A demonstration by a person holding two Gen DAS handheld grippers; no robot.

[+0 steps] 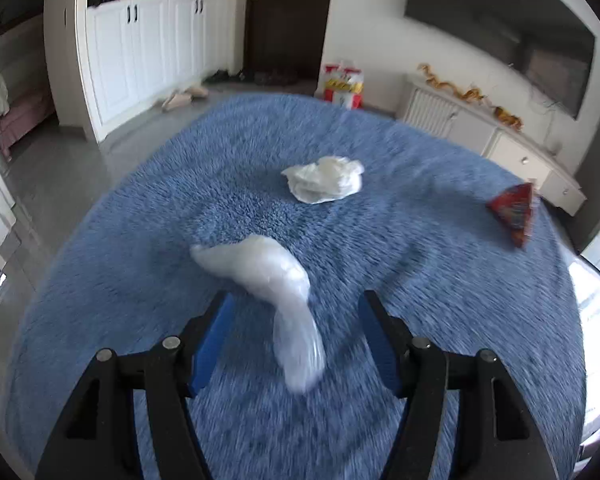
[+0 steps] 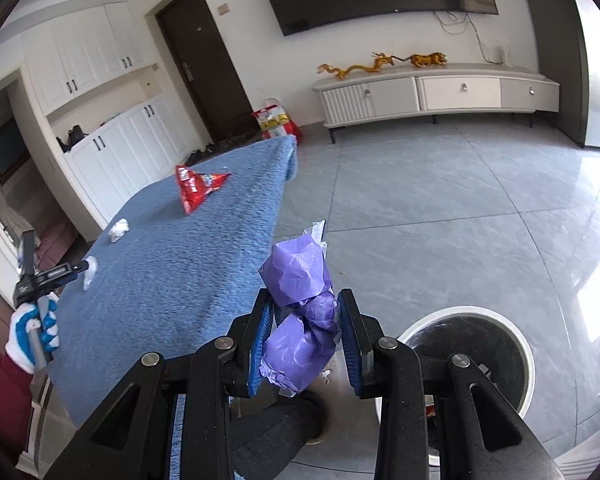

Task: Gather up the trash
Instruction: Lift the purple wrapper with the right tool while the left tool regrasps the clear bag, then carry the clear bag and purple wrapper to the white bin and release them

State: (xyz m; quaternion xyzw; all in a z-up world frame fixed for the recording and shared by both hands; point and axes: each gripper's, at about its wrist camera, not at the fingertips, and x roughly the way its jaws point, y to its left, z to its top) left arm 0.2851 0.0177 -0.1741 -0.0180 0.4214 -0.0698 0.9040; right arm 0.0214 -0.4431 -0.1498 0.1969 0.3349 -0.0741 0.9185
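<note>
Bright daylight glares from the right; left view motion-blurred, fisheye-warped edges.

Blue shaggy cover (image 1: 440, 280): plastic bag (image 1: 260, 268), tissue wad (image 1: 324, 179), red wrapper (image 1: 514, 210).

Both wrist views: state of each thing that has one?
Left gripper: open, clear plastic between the jaws, untouched.
Right gripper: shut on purple wad.
Clear plastic: loose on the blue cloth.
White wad: crumpled, on the cloth.
Red wrapper: crumpled, on the cloth.
Bin: open, on the floor.
Door: shut.
</note>
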